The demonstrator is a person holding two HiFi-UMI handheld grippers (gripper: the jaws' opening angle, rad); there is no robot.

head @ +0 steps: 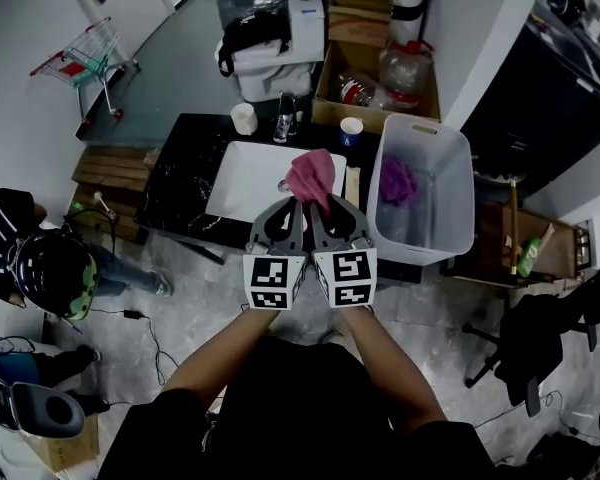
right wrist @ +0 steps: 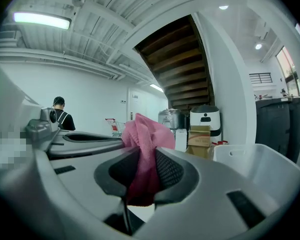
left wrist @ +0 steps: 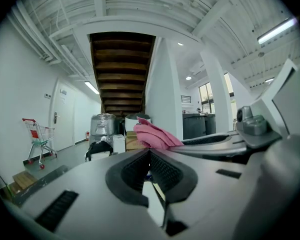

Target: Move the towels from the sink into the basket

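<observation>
The pink towel (head: pixel 312 176) is held up over the right end of the sink (head: pixel 242 183), probably high enough to clear the rim of the basket (head: pixel 458 203) just to the right, where a purple towel (head: pixel 398 180) already lies. The right gripper (right wrist: pixel 145 151) has its jaws nearly together, pinching the bunched cloth; the left gripper (left wrist: pixel 149 151), close beside it, is closed on nothing

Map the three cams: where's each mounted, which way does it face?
Head view: on the person's head, steeply down on sink, basket; forearms, left claw, right claw show.
Left gripper view: on left claw, level toward staircase; its closed jaws show.
Right gripper view: on right claw, level toward staircase; jaws clamp pink towel.
Shared: all three see the pink towel; both gripper views the staircase.
</observation>
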